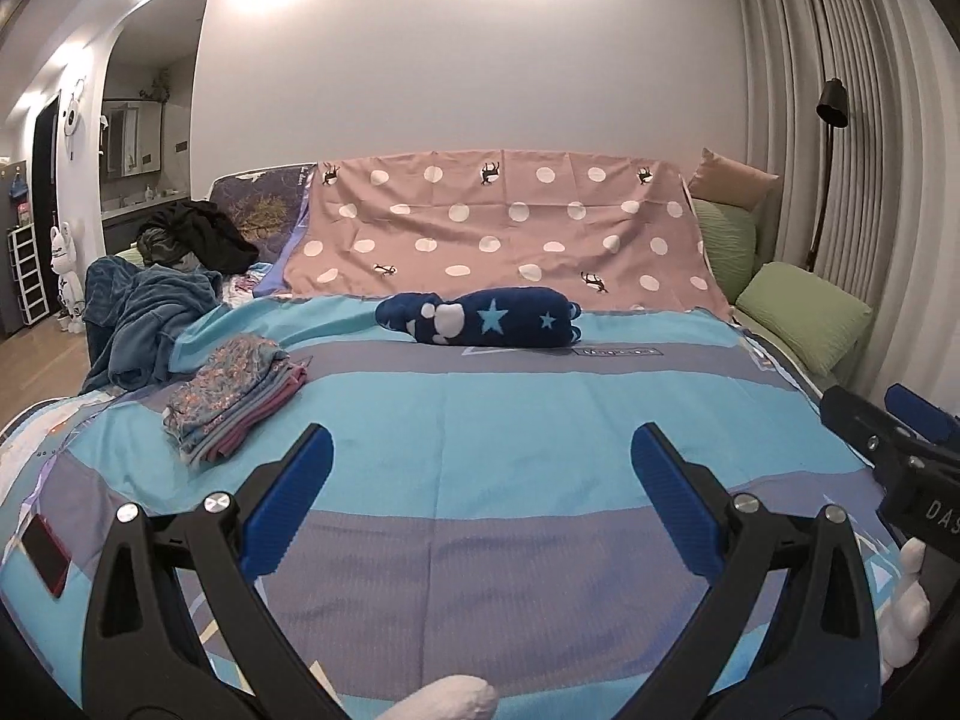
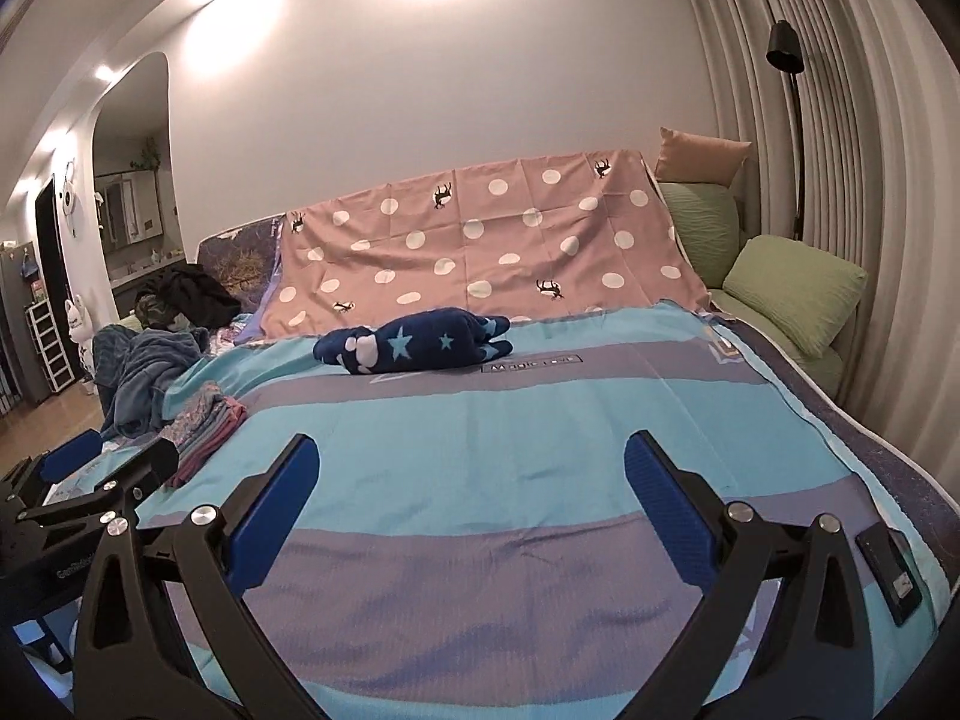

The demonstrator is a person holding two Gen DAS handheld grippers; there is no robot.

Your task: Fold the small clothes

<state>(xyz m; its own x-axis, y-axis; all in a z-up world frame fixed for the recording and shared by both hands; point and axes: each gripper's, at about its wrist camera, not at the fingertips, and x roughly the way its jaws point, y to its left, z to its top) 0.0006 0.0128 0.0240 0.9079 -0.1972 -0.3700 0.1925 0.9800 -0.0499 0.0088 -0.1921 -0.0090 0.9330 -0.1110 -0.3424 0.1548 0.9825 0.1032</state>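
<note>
A dark blue garment with light blue stars (image 1: 486, 321) lies bunched at the far middle of the bed; it also shows in the right wrist view (image 2: 414, 342). A stack of folded small clothes (image 1: 231, 399) sits on the left of the bed, also in the right wrist view (image 2: 204, 429). My left gripper (image 1: 480, 468) is open and empty above the striped blue sheet (image 1: 510, 420). My right gripper (image 2: 471, 480) is open and empty beside it. Each gripper shows in the other's view, the right (image 1: 894, 438) and the left (image 2: 90, 480).
A teal blanket (image 1: 144, 318) and dark clothes (image 1: 192, 237) are heaped at the far left. A pink dotted cloth (image 1: 498, 228) covers the headboard. Green pillows (image 1: 804, 312) lie at the right. A red phone (image 1: 45, 555) and a black device (image 2: 888, 564) lie on the sheet.
</note>
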